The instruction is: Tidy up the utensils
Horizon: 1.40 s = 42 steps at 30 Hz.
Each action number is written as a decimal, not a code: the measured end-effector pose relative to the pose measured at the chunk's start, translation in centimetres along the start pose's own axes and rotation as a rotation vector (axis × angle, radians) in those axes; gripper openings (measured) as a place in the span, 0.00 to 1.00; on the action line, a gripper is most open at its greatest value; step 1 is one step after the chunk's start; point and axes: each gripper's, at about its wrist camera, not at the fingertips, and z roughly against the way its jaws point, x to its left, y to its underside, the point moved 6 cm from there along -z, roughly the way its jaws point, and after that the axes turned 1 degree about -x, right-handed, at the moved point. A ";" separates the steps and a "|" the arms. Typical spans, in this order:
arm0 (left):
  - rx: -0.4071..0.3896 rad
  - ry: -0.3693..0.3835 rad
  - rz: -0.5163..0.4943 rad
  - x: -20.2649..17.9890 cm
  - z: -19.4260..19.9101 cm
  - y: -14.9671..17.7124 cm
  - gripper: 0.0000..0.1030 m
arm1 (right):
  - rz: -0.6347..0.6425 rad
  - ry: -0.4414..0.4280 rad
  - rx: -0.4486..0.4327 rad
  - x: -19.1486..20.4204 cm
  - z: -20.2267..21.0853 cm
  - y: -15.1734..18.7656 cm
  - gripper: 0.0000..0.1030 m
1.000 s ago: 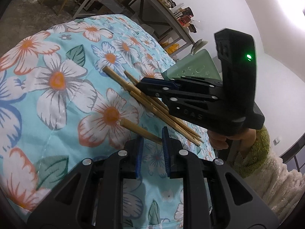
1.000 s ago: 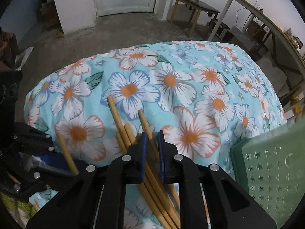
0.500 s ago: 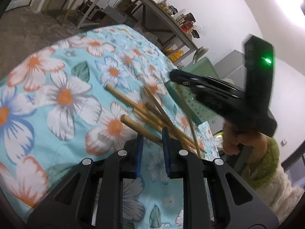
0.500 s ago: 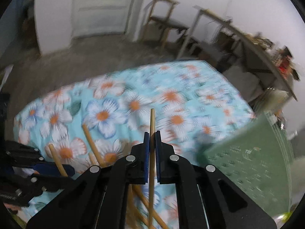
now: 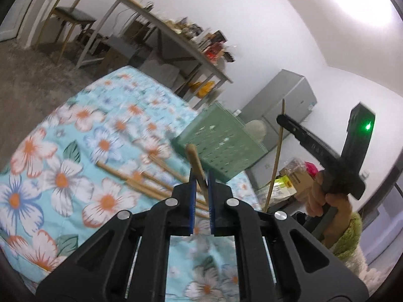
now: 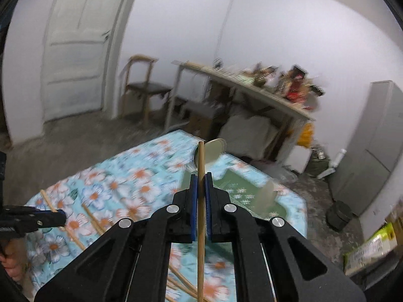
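My left gripper point(image 5: 200, 176) is closing its jaws, and the pads press on a bamboo chopstick point(image 5: 194, 159) that sticks up clear of the floral cloth point(image 5: 63, 151). Several more chopsticks point(image 5: 141, 178) lie loose on the cloth. My right gripper point(image 6: 200, 176) is shut on a thin chopstick point(image 6: 201, 156) held upright, in front of the green perforated basket point(image 6: 239, 188). In the left wrist view the right gripper point(image 5: 280, 119) hangs right of the basket point(image 5: 221, 148) with its chopstick point(image 5: 275, 156) hanging down. Pale spoon-like utensils point(image 6: 214, 151) stand in the basket.
The cloth covers a low table whose edges drop to a bare floor. Behind it stand a cluttered desk point(image 5: 176, 37), a chair point(image 5: 73, 15) and a grey cabinet point(image 5: 284, 100). A hand in a green fuzzy sleeve point(image 5: 327, 201) holds the right gripper. Boxes and bags sit by the cabinet.
Both grippers rose off the cloth, each lifting a chopstick. The right one swung up and over toward the basket, turning its chopstick upright. The left jaws narrowed onto theirs.
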 end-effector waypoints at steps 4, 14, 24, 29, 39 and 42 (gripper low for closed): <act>-0.025 0.049 -0.063 -3.0 1.5 -1.8 0.04 | -0.073 0.063 -0.061 -2.6 2.7 -0.2 0.06; -0.101 0.134 -0.130 -7.0 4.4 -6.2 0.04 | -0.283 0.109 -0.148 -7.3 6.9 2.1 0.06; -0.231 0.132 -0.231 -10.2 3.3 -12.6 0.04 | -0.430 0.046 -0.260 -9.4 8.7 3.3 0.06; -0.269 0.142 -0.318 -13.5 0.9 -14.9 0.04 | -0.465 0.004 -0.317 -9.8 9.6 3.1 0.06; -0.165 0.035 -0.482 -15.4 -8.7 -14.1 0.04 | -0.495 -0.025 -0.344 -10.4 9.1 3.4 0.06; -0.129 -0.003 -0.491 -14.8 -11.0 -13.6 0.04 | -0.497 -0.025 -0.327 -10.4 8.4 3.7 0.06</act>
